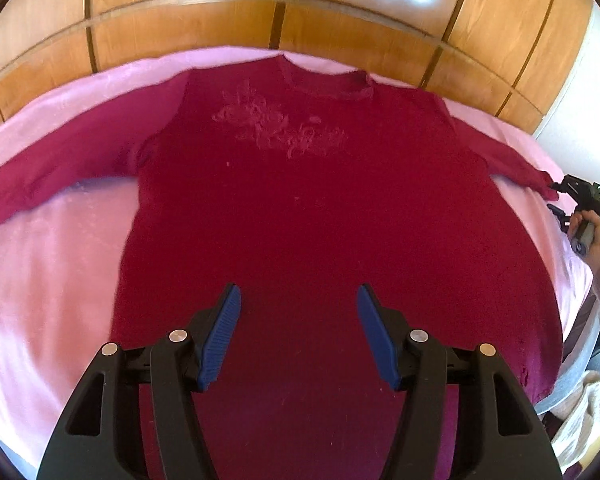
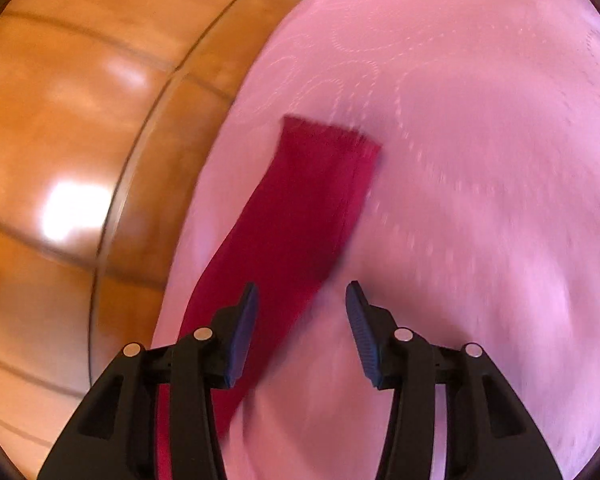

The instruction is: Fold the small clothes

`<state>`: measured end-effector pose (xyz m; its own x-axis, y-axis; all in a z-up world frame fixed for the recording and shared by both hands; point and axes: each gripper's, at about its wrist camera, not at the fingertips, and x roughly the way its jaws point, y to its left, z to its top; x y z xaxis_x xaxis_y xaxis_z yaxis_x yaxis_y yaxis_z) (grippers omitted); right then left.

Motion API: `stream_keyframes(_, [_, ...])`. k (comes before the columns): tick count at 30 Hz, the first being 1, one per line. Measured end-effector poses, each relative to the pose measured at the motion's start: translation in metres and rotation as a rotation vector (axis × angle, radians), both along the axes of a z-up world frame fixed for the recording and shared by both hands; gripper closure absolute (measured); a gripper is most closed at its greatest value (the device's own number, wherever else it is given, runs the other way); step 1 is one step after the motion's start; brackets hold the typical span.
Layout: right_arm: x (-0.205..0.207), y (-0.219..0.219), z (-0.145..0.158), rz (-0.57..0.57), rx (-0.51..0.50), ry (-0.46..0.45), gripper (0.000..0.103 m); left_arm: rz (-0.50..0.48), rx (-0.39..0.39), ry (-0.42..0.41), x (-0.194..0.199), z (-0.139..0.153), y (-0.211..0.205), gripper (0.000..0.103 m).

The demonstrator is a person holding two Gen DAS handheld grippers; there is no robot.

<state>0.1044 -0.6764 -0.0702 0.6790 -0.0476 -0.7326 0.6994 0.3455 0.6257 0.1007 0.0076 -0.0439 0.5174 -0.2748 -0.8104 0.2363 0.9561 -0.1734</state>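
A dark red sweater (image 1: pixel 300 208) is lying flat, front side up, on a pink bed cover (image 1: pixel 52 280). All places here are told from the sweater. Its neck hole is pointing toward the brown wooden wall (image 1: pixel 220 20), which is standing just past the far edge of the cover. A pale swirly picture (image 1: pixel 280 128) is showing on the chest. Both sleeves are stretching out to the sides.

The left gripper (image 1: pixel 299 336) is hanging over the bottom part of the sweater. Its two blue pads (image 1: pixel 220 340) are standing wide apart, and nothing is between them.

The right gripper (image 2: pixel 302 328) is hovering over the sweater's right sleeve (image 2: pixel 300 216), near the ribbed cuff (image 2: pixel 332 136). Its jaws are spread wide too, gripping nothing. From the left camera, this gripper (image 1: pixel 558 196) is sitting right at the sleeve end, with a hand (image 1: pixel 592 236) holding its handle.

Past the sweater's bottom corner on the right-sleeve side, some pale cloth (image 1: pixel 580 412) is piling up off the bed. No boxes or baskets are showing.
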Motion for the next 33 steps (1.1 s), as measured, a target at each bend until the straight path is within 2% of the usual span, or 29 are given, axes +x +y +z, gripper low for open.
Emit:
stream_keyframes(2, [0.010, -0.012, -0.002, 0.004, -0.026, 0.020, 0.063, 0.004, 0.009, 0.018, 0.003, -0.006, -0.001, 0.044])
stream_keyframes(4, [0.011, -0.028, 0.000, 0.023, -0.033, 0.043, 0.072, 0.005, 0.019, 0.030, 0.004, -0.011, -0.002, 0.043])
stream_keyframes(5, [0.013, -0.033, 0.000, 0.049, -0.062, 0.090, 0.090, 0.003, 0.023, 0.031, 0.004, -0.013, -0.002, 0.042])
stream_keyframes(6, [0.010, -0.035, 0.002, 0.070, -0.103, 0.132, 0.098, 0.000, 0.031, 0.031, 0.004, -0.013, -0.002, 0.042])
stream_keyframes(8, [0.003, -0.037, 0.011, 0.083, -0.201, 0.178, 0.098, -0.006, 0.040, 0.028, 0.003, -0.014, -0.003, 0.042])
stream_keyframes(11, [-0.007, -0.045, 0.005, 0.063, -0.158, 0.177, 0.098, -0.002, 0.016, 0.038, 0.005, -0.016, 0.001, 0.041])
stream_keyframes(14, [-0.003, -0.033, 0.018, 0.107, -0.228, 0.200, 0.098, -0.002, 0.012, 0.040, 0.006, -0.015, 0.000, 0.040])
stream_keyframes(18, [-0.002, -0.011, 0.049, 0.140, -0.243, 0.087, 0.098, 0.002, -0.021, 0.037, 0.005, -0.008, 0.004, 0.040])
stream_keyframes(22, [0.012, 0.029, 0.085, 0.272, -0.292, 0.002, 0.098, 0.017, -0.066, 0.022, 0.002, 0.000, 0.012, 0.040])
stream_keyframes(26, [0.038, 0.089, 0.108, 0.434, -0.278, -0.089, 0.098, 0.034, -0.103, 0.020, 0.004, 0.005, 0.021, 0.039])
stream_keyframes(28, [0.055, 0.126, 0.112, 0.513, -0.274, -0.114, 0.098, 0.049, -0.126, 0.023, 0.005, 0.007, 0.027, 0.031])
stream_keyframes(33, [0.092, 0.243, 0.106, 0.749, -0.240, -0.149, 0.098, 0.093, -0.193, 0.041, 0.016, 0.013, 0.041, 0.031])
